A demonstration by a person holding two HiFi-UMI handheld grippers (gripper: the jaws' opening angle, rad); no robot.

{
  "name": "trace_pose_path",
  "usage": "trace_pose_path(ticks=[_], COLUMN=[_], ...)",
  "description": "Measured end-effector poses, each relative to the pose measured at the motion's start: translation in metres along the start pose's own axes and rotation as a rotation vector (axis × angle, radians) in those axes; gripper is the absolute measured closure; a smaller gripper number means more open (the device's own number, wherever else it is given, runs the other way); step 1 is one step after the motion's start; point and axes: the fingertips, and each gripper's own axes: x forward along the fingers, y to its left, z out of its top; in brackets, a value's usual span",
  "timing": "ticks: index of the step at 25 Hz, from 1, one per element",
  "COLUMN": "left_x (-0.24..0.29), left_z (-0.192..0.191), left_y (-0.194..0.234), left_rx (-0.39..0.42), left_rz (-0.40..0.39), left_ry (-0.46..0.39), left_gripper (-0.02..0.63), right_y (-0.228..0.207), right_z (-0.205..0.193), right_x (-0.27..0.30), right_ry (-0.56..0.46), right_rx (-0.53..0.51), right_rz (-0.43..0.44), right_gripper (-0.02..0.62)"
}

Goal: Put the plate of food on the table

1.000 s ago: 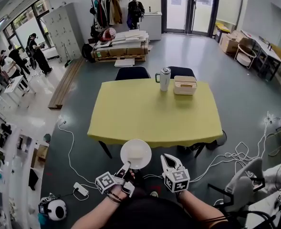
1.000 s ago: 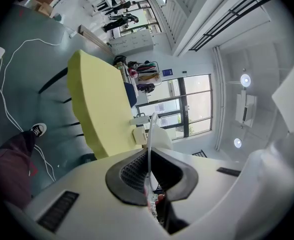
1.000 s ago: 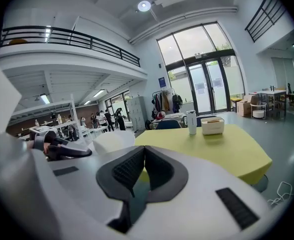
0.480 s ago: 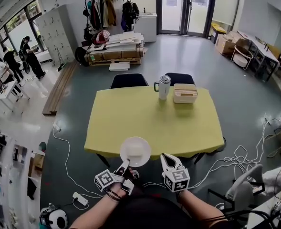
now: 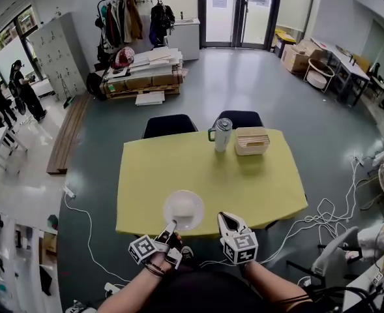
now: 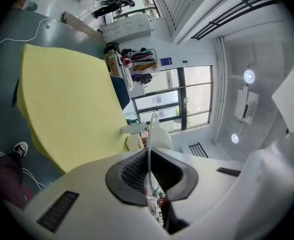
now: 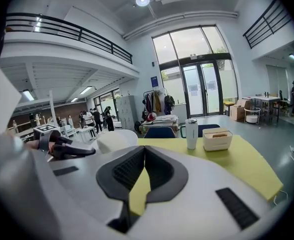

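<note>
The left gripper (image 5: 171,227) clamps the plate (image 5: 184,208) by its near rim to keep it level over the table (image 5: 257,188); the right gripper (image 5: 229,219) is closed, empty.

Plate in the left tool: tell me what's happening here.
A person at the near edge of the yellow table has a tool in each hand. The left tool is shut on the rim of a white plate, held over the table's near edge and not yet set down. The right tool is shut and empty. A tumbler and a box stand at the far side.
</note>
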Motion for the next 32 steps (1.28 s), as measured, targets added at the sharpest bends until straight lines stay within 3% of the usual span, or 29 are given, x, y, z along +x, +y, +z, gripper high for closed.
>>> trace_pose_path(ticks=[8, 15, 23, 32], left_x=[0.041, 0.070, 0.107, 0.155], left_z=[0.058, 0.083, 0.084, 0.079], left_y=[0.010, 0.022, 0.051, 0.125], left_rx=[0.029, 0.025, 0.022, -0.016], left_rz=[0.025, 0.033, 0.033, 0.040], left_ry=[0.074, 0.080, 0.068, 0.096], left_gripper=[0.591, 0.591, 0.591, 0.591], right_y=[-0.003, -0.008, -0.036, -0.058], right_z=[0.034, 0.027, 0.026, 0.021], right_x=[0.059, 0.080, 0.098, 0.114], right_ry=[-0.012, 0.030, 0.057, 0.076], right_rx=[0.025, 0.034, 0.016, 0.033], right_rz=[-0.059, -0.067, -0.039, -0.021], right_gripper=[0.583, 0.583, 0.583, 0.583])
